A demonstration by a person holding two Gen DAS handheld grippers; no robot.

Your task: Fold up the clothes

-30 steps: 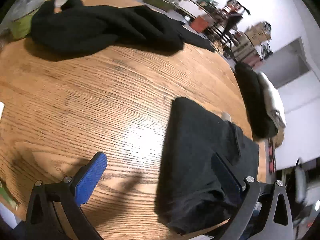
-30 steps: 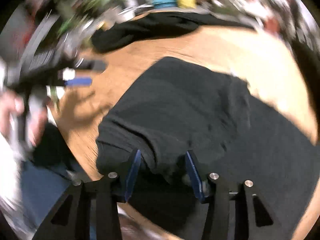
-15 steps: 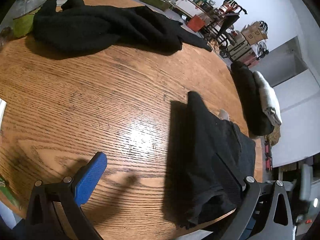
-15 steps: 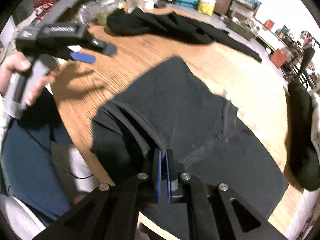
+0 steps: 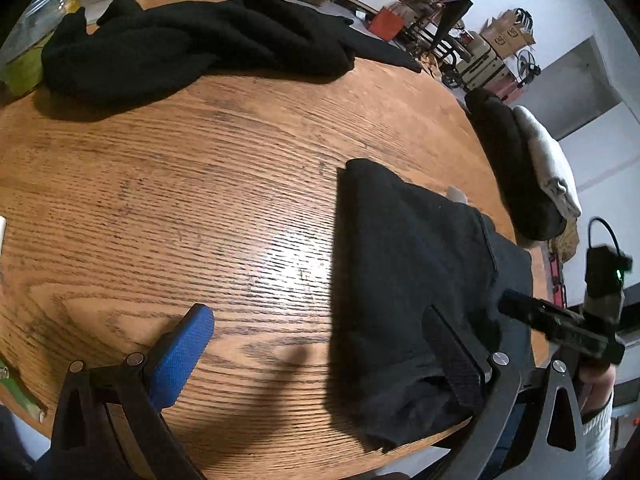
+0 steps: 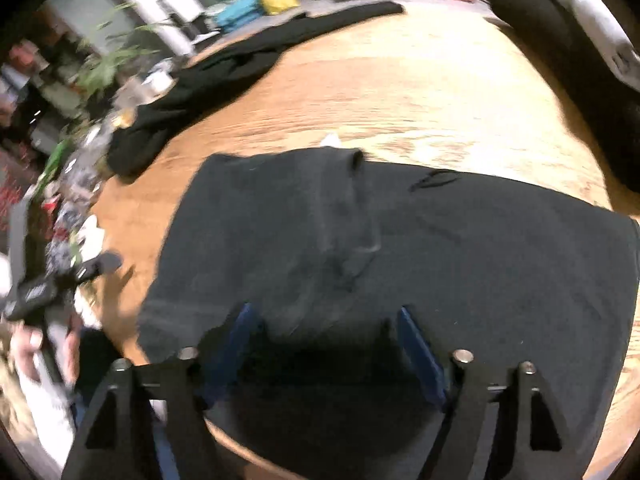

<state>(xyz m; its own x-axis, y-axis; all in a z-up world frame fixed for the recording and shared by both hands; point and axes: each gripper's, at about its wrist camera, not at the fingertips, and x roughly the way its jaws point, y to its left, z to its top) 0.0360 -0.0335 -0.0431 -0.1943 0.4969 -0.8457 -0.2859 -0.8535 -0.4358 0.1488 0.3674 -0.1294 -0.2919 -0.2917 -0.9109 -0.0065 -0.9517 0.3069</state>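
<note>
The left claw (image 5: 320, 356) is held spread wide over the wooden counter (image 5: 200, 200), nothing between its blue pads; its right finger overlaps the near edge of the black shirt (image 5: 416, 280) in the view, and whether it touches cannot be told. The shirt lies in layers at the counter's near rim, part of it past the edge. It could be dragged off or its layers could be shifted if a finger catches the loose hem there. The right claw (image 6: 324, 348) is also seen spread, close above the same shirt (image 6: 400, 248), gripping nothing. That view is blurred, so creases are hard to read. The shirt's underside layers and overhanging part are hidden.
</note>
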